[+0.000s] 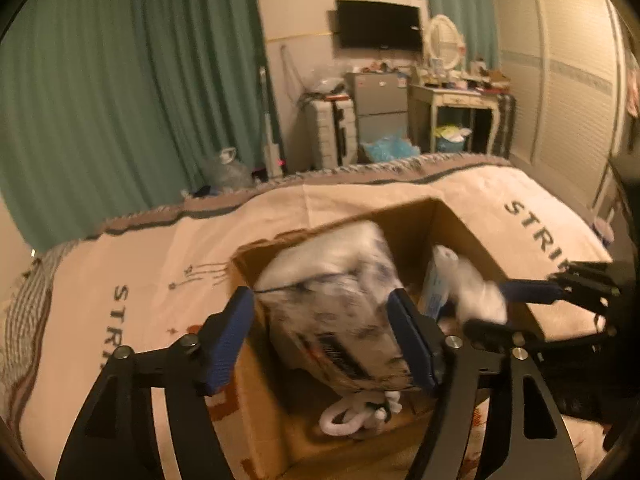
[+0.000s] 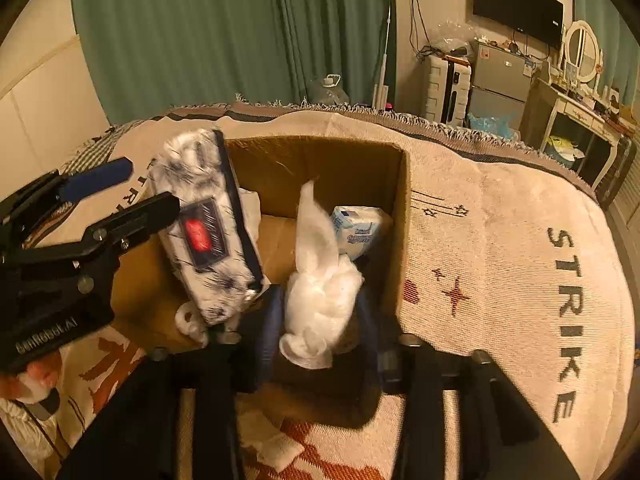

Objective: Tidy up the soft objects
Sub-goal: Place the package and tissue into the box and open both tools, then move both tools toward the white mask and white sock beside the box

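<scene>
Fingers of the left gripper [image 1: 320,336] stand spread around a furry white-and-black pouch [image 1: 340,312], which is tilted over the left edge of the cardboard box [image 2: 320,160] on the bed blanket [image 2: 500,240]. The right gripper [image 2: 320,320] pinches a white soft bundle [image 2: 320,296] inside the box, beside a tissue pack [image 2: 356,228].

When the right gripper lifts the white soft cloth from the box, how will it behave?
The white cloth is probably floppy: it bunches and one end pokes up loosely. It looks light and thin. Held between the right gripper fingers, it may sag or catch the cardboard box wall.
</scene>
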Motion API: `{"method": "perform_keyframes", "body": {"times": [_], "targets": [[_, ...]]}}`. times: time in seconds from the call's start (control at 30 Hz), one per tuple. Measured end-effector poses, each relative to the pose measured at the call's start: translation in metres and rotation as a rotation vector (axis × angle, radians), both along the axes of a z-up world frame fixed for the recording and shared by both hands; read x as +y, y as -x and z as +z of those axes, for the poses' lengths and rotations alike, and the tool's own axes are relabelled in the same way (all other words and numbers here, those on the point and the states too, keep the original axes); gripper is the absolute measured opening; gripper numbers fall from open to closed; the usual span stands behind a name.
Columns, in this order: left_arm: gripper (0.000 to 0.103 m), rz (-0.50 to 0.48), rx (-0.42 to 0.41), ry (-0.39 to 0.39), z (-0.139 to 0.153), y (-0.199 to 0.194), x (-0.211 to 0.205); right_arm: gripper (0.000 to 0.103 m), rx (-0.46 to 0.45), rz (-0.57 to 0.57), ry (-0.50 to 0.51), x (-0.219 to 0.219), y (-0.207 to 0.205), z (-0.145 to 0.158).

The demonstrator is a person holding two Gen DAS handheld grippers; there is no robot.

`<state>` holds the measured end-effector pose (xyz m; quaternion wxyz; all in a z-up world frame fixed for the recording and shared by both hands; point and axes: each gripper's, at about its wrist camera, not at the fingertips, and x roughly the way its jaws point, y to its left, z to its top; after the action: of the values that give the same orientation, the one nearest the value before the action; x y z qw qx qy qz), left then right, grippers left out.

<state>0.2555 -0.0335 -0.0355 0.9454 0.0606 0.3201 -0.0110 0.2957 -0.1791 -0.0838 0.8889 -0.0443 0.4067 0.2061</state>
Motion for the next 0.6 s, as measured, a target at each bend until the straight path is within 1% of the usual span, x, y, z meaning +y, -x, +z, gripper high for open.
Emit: {"method": "perform_keyframes", "body": {"times": [0.1, 0.23, 0.27, 0.33, 0.37, 0.4, 0.47, 0.53, 0.6], "targets": [[0.071, 0.025, -0.015, 0.034, 0.023, 0.012, 0.009, 0.06, -0.034, -0.007, 0.011, -0.002, 0.016, 0.019], [0.072, 0.037, -0.089, 0.022, 0.064, 0.045, 0.01, 0.065, -0.085, -0.025, 0.003, -0.012, 0.042, 0.056], [0.072, 0.037, -0.109, 0.014, 0.073, 0.055, 0.009, 0.066, -0.107, -0.032, 0.003, -0.016, 0.052, 0.069], [0.08, 0.039, -0.164, -0.004, 0.095, 0.08, 0.008, 0.073, -0.145, -0.039, 0.007, -0.02, 0.07, 0.091], [0.085, 0.041, -0.191, -0.009, 0.105, 0.092, 0.006, 0.075, -0.168, -0.041, 0.008, -0.023, 0.082, 0.104], [0.086, 0.045, -0.231, -0.011, 0.117, 0.109, 0.005, 0.078, -0.191, -0.043, 0.008, -0.026, 0.094, 0.117], [0.087, 0.052, -0.277, -0.011, 0.132, 0.136, 0.005, 0.084, -0.232, -0.047, 0.008, -0.032, 0.117, 0.137], [0.087, 0.054, -0.307, -0.001, 0.142, 0.161, 0.006, 0.095, -0.267, -0.053, 0.005, -0.038, 0.139, 0.155], [0.087, 0.056, -0.323, -0.006, 0.145, 0.183, 0.007, 0.096, -0.307, -0.069, 0.019, -0.041, 0.163, 0.166]]}}
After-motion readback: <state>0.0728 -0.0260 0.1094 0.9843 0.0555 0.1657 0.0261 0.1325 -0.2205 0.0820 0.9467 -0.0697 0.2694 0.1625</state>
